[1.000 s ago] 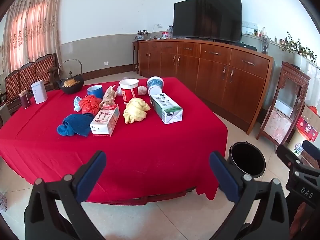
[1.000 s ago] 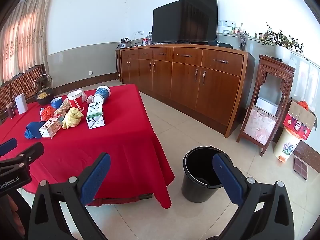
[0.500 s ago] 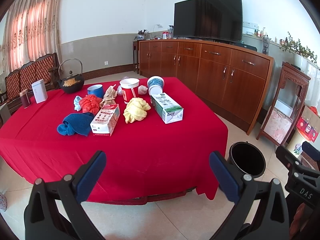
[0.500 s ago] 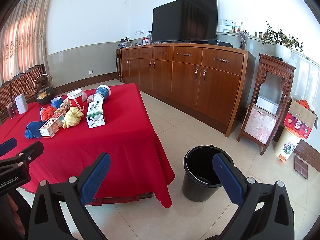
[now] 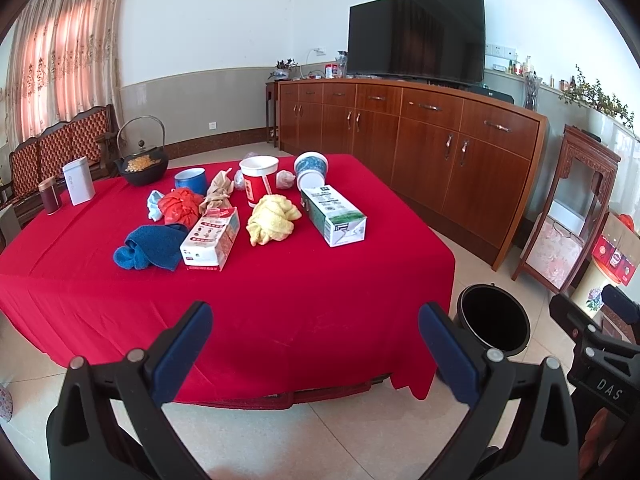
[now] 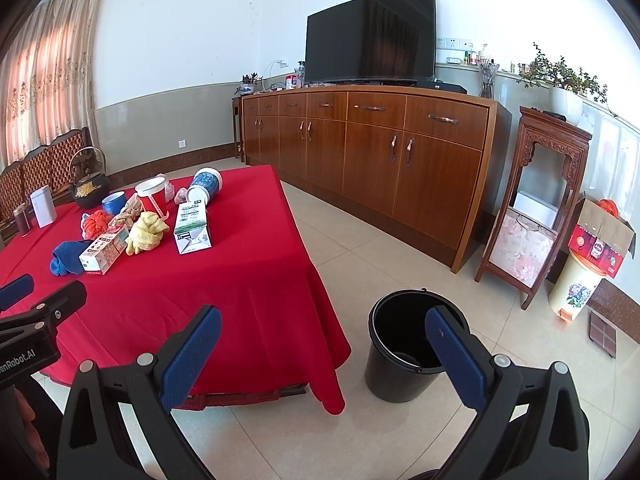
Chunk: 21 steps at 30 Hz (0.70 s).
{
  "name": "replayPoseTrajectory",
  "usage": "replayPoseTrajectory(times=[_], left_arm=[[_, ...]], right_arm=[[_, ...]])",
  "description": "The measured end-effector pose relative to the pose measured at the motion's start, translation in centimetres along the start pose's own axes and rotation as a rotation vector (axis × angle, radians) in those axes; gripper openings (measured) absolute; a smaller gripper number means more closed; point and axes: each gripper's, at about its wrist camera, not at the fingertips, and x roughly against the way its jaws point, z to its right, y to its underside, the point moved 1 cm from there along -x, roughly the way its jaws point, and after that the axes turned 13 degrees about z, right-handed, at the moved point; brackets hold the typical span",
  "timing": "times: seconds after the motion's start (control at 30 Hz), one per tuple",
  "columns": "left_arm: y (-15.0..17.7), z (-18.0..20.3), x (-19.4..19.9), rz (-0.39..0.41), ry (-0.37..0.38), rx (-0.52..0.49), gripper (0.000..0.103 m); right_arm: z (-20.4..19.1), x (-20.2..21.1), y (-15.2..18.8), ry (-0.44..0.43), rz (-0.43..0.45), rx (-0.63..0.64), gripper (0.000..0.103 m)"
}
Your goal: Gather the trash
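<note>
Left gripper (image 5: 316, 342): held off the near edge of the table, jaws spread wide, nothing between the blue pads.
Right gripper (image 6: 322, 350): held over the floor near the table's right corner, jaws spread wide, holding nothing; one pad overlaps the bin's rim in the right wrist view.
Table (image 5: 280, 280): covered by a red cloth that hangs over the near and right edges.
Trash bin (image 6: 404, 344): black bucket standing upright on the tiled floor, just right of the table's near corner; something dark lies at its bottom, too dim to identify.
Green-and-white carton (image 5: 334, 216): lying on its side at the right end of the clutter.
Yellow cloth (image 5: 272, 220): crumpled, just left of the green carton.
Red-and-white carton (image 5: 210, 238): lying flat, left of the yellow cloth, touching the blue cloth.
Blue cloth (image 5: 150, 246): bunched at the near left of the clutter.
Orange-red bag (image 5: 180, 206): crumpled, behind the blue cloth.
Red paper cup (image 5: 258, 182): upright, far side of the yellow cloth.
Blue-patterned cup (image 5: 311, 170): tipped on its side, right of the red cup.
Blue mug (image 5: 191, 181): upright, left of the red cup.
Black kettle (image 5: 141, 162): far left, holding something yellow.
Sideboard (image 6: 372, 152): wooden, along the far wall, with a dark television (image 6: 370, 34) on top.
</note>
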Motion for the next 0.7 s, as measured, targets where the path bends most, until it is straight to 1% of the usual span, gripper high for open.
replayPoseTrajectory(times=[0.7], left_arm=[[0.14, 0.27, 0.09, 0.001, 0.004, 0.002, 0.103]], right_arm=[[0.16, 0.23, 0.03, -0.001, -0.003, -0.005, 0.103]])
